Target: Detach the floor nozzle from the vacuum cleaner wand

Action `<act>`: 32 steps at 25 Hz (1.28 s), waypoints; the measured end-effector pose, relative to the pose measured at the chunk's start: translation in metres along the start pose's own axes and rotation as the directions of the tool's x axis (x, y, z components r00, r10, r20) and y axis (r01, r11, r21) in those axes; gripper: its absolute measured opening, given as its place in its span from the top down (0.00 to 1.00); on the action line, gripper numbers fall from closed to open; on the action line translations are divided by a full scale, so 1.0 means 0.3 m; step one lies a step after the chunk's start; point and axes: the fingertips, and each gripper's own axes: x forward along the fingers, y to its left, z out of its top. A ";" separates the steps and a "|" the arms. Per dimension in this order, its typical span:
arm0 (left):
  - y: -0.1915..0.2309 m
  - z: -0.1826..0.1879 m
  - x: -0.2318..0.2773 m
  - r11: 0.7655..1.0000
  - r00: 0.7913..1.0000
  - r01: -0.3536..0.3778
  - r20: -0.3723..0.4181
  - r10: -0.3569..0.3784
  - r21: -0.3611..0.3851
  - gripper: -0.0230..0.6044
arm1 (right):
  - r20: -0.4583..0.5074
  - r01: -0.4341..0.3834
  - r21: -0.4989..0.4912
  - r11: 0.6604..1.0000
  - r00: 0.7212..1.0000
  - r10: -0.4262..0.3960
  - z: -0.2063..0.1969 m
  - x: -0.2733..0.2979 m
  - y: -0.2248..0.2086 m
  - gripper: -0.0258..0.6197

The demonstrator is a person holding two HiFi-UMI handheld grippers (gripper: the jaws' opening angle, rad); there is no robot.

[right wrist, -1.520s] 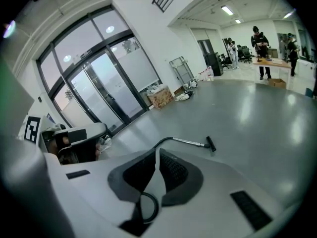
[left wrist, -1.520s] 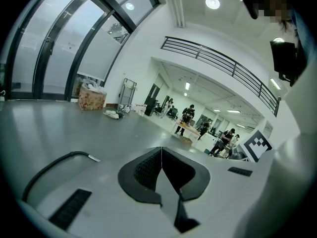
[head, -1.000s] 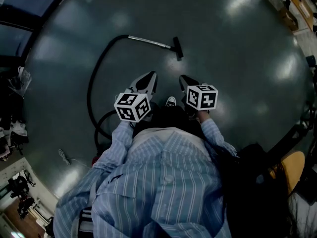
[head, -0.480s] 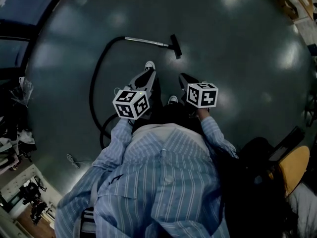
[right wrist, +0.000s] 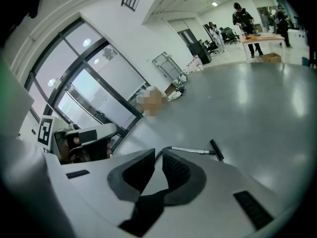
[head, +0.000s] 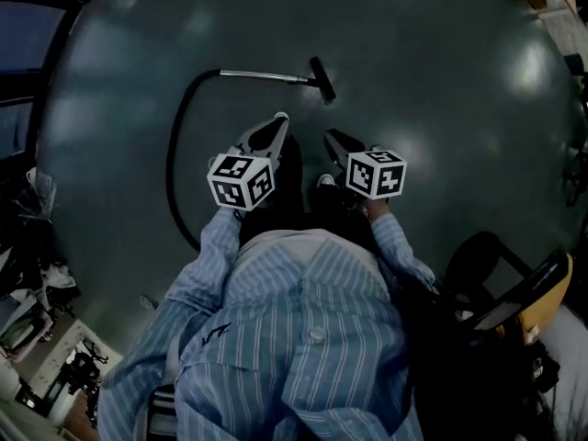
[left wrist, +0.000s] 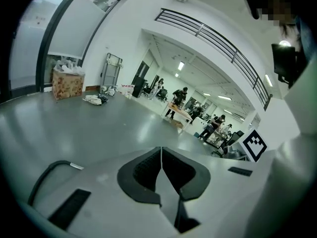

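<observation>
The vacuum's silver wand [head: 262, 76] lies flat on the dark floor, with the black floor nozzle [head: 322, 79] joined to its right end. Its black hose [head: 175, 154] curves from the wand's left end back toward my feet. My left gripper [head: 278, 119] and right gripper [head: 329, 137] are held out side by side, short of the wand and above the floor, both shut and empty. In the right gripper view the wand [right wrist: 190, 150] and nozzle [right wrist: 216, 149] lie just beyond the jaws [right wrist: 158, 155]. The left gripper view shows shut jaws [left wrist: 161, 150] and the hose [left wrist: 47, 175] at lower left.
A yellow-seated chair [head: 542, 292] stands at the right behind me, and clutter [head: 37, 274] lies along the left wall. Far across the hall are people at tables [left wrist: 181, 110], a cardboard box [left wrist: 67, 82] and a rack by the windows.
I have stepped forward, and both grippers have reached further out and lower toward the wand. The hose loop by my feet has slid out of view. Both jaws have stayed shut.
</observation>
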 end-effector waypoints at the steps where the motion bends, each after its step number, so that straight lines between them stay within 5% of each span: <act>1: 0.041 0.009 0.020 1.000 1.000 0.007 -0.018 -0.007 0.008 0.95 | -0.005 -0.009 0.004 1.000 1.000 0.009 0.010 0.042 0.010 0.91; 13: 0.376 0.188 0.219 0.978 0.973 0.203 -0.121 -0.195 0.053 0.95 | -0.036 0.079 0.105 0.991 0.996 -0.076 0.188 0.339 -0.054 0.83; 21: 0.565 0.156 0.351 0.984 0.971 0.130 -0.215 -0.102 0.119 0.95 | -0.091 0.126 0.012 0.992 0.988 -0.125 0.245 0.471 -0.131 0.78; 32: 0.661 -0.021 0.629 0.977 0.930 0.185 -0.339 -0.139 0.109 0.89 | -0.174 0.146 0.006 0.989 0.974 -0.143 0.201 0.659 -0.485 0.71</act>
